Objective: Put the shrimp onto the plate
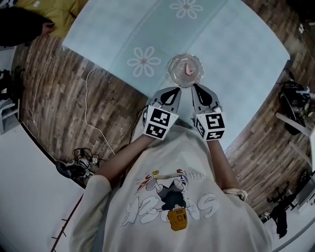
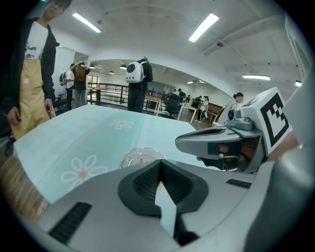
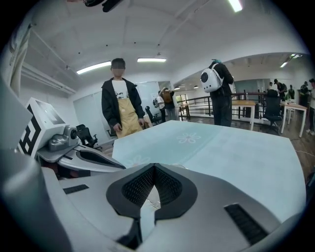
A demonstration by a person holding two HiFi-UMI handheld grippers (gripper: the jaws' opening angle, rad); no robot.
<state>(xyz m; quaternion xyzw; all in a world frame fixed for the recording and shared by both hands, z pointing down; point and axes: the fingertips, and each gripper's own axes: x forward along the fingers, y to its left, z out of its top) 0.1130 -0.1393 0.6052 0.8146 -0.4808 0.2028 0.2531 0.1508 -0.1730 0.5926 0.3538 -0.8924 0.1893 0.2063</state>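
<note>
A clear glass plate (image 1: 185, 70) stands near the front edge of the light blue table (image 1: 236, 54), and a pink shrimp (image 1: 188, 69) lies on it. My left gripper (image 1: 172, 91) sits just short of the plate's near left rim, my right gripper (image 1: 197, 88) just short of its near right rim. Both are shut with nothing between the tips. In the left gripper view the plate (image 2: 140, 156) shows just beyond the closed left gripper (image 2: 159, 164), with the right gripper (image 2: 216, 142) alongside. The right gripper view shows its closed tips (image 3: 154, 168) and a bit of plate rim (image 3: 150, 201).
A person in a yellow apron (image 3: 120, 106) stands at the table's far side (image 1: 49, 15). Other people stand farther off in the room (image 2: 137, 83). Cables (image 1: 88, 108) and gear (image 1: 76, 167) lie on the wooden floor to my left.
</note>
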